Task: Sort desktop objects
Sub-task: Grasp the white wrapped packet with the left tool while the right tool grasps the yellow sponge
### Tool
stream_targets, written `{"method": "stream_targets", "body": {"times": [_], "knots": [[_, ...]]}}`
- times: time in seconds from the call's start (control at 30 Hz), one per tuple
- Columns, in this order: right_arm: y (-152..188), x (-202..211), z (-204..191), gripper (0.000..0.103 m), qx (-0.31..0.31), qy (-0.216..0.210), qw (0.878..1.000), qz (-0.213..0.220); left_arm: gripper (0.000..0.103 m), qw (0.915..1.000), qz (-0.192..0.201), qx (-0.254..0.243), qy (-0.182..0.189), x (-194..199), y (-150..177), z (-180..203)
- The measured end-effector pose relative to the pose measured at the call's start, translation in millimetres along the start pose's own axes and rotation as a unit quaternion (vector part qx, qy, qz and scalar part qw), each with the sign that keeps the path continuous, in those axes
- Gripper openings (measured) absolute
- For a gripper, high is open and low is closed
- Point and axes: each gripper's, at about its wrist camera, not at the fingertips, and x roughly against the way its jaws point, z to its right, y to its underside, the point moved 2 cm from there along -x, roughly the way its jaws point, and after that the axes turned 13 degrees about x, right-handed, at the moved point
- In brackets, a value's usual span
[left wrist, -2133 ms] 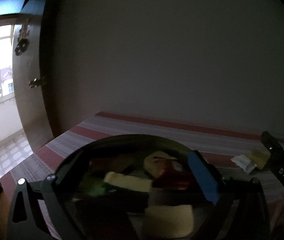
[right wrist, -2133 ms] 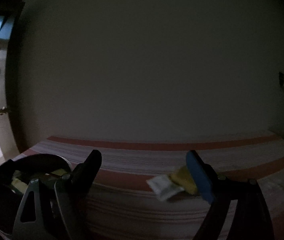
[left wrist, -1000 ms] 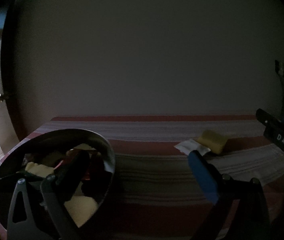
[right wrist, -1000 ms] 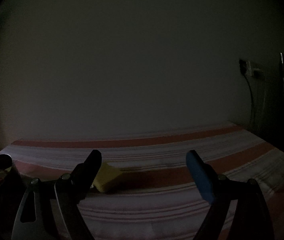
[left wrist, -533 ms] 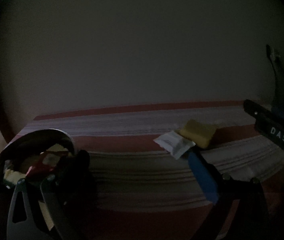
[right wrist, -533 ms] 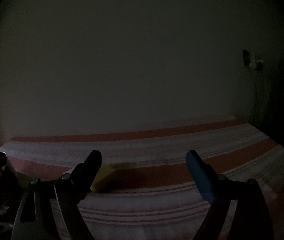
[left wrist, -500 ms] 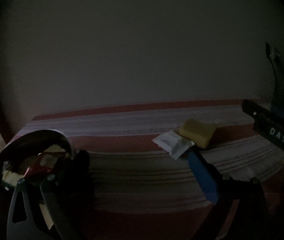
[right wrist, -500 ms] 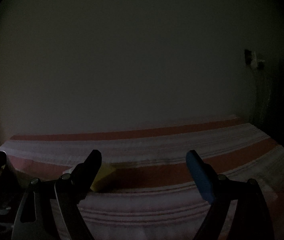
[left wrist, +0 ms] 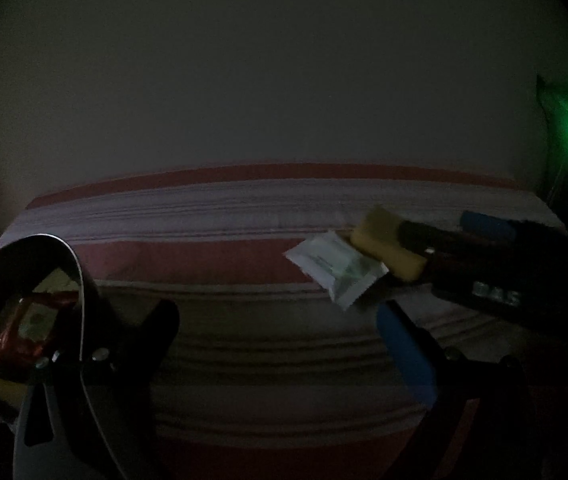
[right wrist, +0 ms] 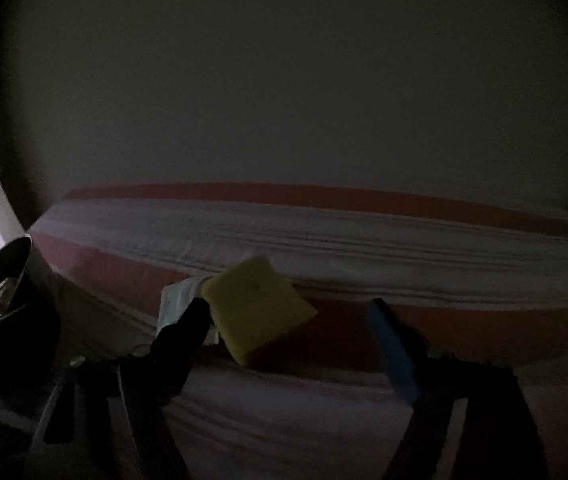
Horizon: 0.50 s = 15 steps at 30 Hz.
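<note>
In your left wrist view, the bowl (left wrist: pixel 24 280) sits at the lower left of the frame on the striped cloth (left wrist: pixel 244 344). It holds a red packet (left wrist: pixel 24 328) and other items too dark to identify. Your left gripper (left wrist: pixel 280 344) occupies the bottom of the frame with its jaws released: the black finger stands at lower left just beside the bowl's rim, the blue finger at lower right, and only bare cloth lies between them.

Right of centre, the white sachet (left wrist: pixel 335 268) lies flat on the cloth. The yellow block (left wrist: pixel 387 248) touches its right edge. Your right gripper (left wrist: pixel 439 232) enters from the right edge of the frame, its dark finger at the block and its blue finger behind.

In your right wrist view, the bowl (right wrist: pixel 4 276) shows at the left edge. The sachet (right wrist: pixel 176 300) lies left of centre, partly hidden behind the black finger. The block (right wrist: pixel 256 304) sits at centre, between the jaws of your right gripper (right wrist: pixel 287 316). The black finger is at the block's left edge, but the blue finger stands clear of it on the right. The jaws are closing and do not yet clamp the block.
</note>
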Motion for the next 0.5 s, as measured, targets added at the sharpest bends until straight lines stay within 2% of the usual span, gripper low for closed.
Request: {"method": "stream_targets", "body": {"times": [0.13,0.33,0.37,0.47,0.5], "knots": [[-6,-18,-10,0.081,0.02,0.003,0.999,-0.033,0.102,1.0,-0.001,-0.001,0.003,4,-1,0],[-13,-33,0,0.079,0.005,-0.06,0.997,-0.052,0.102,0.9999,-0.001,-0.011,0.002,8,-2,1],[-12,-34,0,0.075,0.006,-0.074,0.996,-0.054,0.102,0.9999,-0.001,-0.013,0.001,6,-3,3],[-10,-37,-7,0.053,0.013,-0.132,0.989,-0.067,0.102,0.9999,-0.001,-0.014,0.0,7,-2,1],[-10,-36,-8,0.041,0.02,-0.124,0.99,-0.066,0.102,0.9999,-0.001,-0.014,0.001,7,-3,0]]}}
